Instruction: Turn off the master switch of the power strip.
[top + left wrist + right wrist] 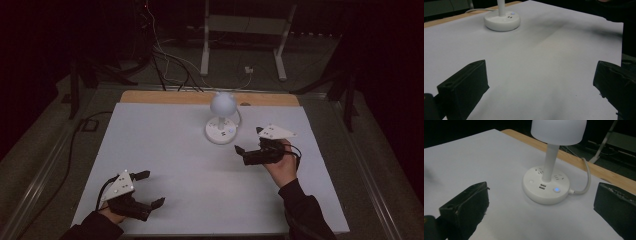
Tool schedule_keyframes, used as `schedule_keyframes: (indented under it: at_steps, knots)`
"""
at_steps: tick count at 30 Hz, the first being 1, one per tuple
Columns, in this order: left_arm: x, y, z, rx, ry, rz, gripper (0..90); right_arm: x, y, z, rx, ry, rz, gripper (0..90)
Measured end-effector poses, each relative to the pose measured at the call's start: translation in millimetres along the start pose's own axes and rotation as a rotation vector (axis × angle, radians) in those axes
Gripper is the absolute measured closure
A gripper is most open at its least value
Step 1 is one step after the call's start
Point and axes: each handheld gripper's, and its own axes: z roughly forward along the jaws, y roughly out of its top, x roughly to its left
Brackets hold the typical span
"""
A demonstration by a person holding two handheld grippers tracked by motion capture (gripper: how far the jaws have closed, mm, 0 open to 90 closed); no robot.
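Note:
A small white desk lamp (221, 117) stands toward the back middle of the white table sheet (175, 150), unlit. It has a round shade (558, 130), a stem, and a round base (546, 186) with sockets, USB ports and a blue-lit button (557, 189). My right gripper (249, 140) is open just right of the base, jaws pointing at it with nothing between them; in the right gripper view the right gripper (540, 206) frames the base. Near the front left corner my left gripper (150, 189) is open and empty, far from the lamp base (502, 21).
The lamp's white cable (586, 180) runs off the back over the wooden table edge (175, 96). Beyond the table lie floor cables (170, 65) and a white metal stand (245, 40). A dark sleeve (305, 210) comes in at the front right.

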Motion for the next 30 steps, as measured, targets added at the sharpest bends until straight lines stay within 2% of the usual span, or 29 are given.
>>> schedule_keyframes:
  at_steps: [11, 18, 29, 30]
  knots:
    - [-0.1, 0.1, 1.3, 0.003, 0.004, -0.001, 0.3, -12.8, 3.1, 19.8, 0.03, -0.003, 0.026, 0.0]
    - [-1.1, -0.7, 3.6, 0.012, 0.006, 0.006, 0.3, -16.9, 4.1, 31.0, 0.019, -0.02, 0.037, 0.0]
    - [0.3, -0.4, 2.4, -0.003, 0.008, -0.011, 0.3, -20.2, 3.6, 52.9, 0.042, -0.038, 0.038, 0.0]
    - [0.5, -0.4, 2.3, -0.003, 0.009, -0.011, 0.3, -21.2, 2.6, 56.9, 0.047, -0.041, 0.041, 2.5]
